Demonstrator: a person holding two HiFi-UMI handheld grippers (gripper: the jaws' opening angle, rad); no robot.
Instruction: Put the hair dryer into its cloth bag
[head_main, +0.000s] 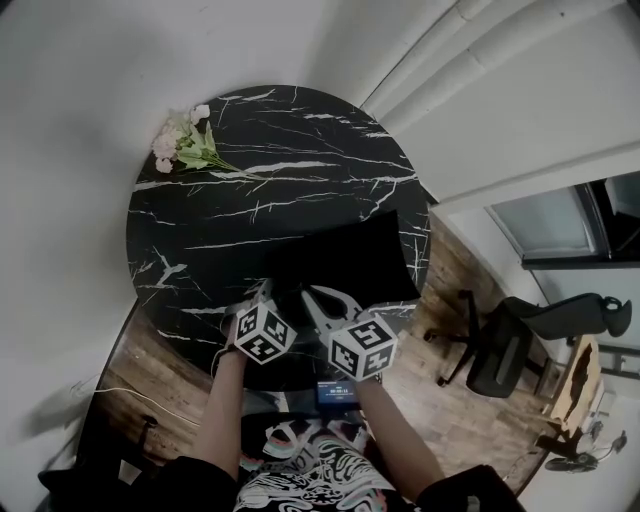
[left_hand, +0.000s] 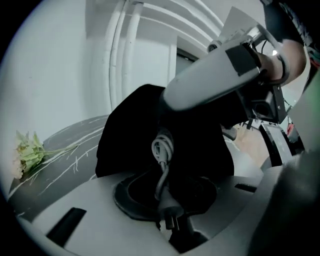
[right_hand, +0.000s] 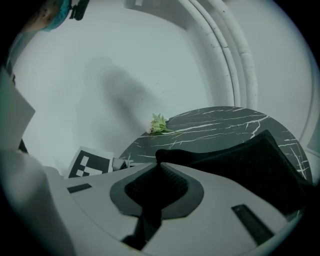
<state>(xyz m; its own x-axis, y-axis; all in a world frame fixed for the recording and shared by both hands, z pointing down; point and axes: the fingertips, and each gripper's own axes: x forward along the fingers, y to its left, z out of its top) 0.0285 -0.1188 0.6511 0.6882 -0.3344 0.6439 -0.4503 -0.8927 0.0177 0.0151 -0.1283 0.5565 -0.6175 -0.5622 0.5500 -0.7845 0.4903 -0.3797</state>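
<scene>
On the marble table (head_main: 300, 150), at its near edge, the right gripper (right_hand: 156, 170) pinches the bag (head_main: 350, 255) and the left gripper (left_hand: 166, 192) clamps the cord (left_hand: 161, 149), the dryer itself unseen; best hold the mouth wide and feed the cord in.

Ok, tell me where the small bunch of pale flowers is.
In the head view the flowers lie at the far-left rim of the round black marble table, well away from the black cloth bag.

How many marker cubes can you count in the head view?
2: the left cube and the right cube, side by side over the table's near edge. No others show.
</scene>
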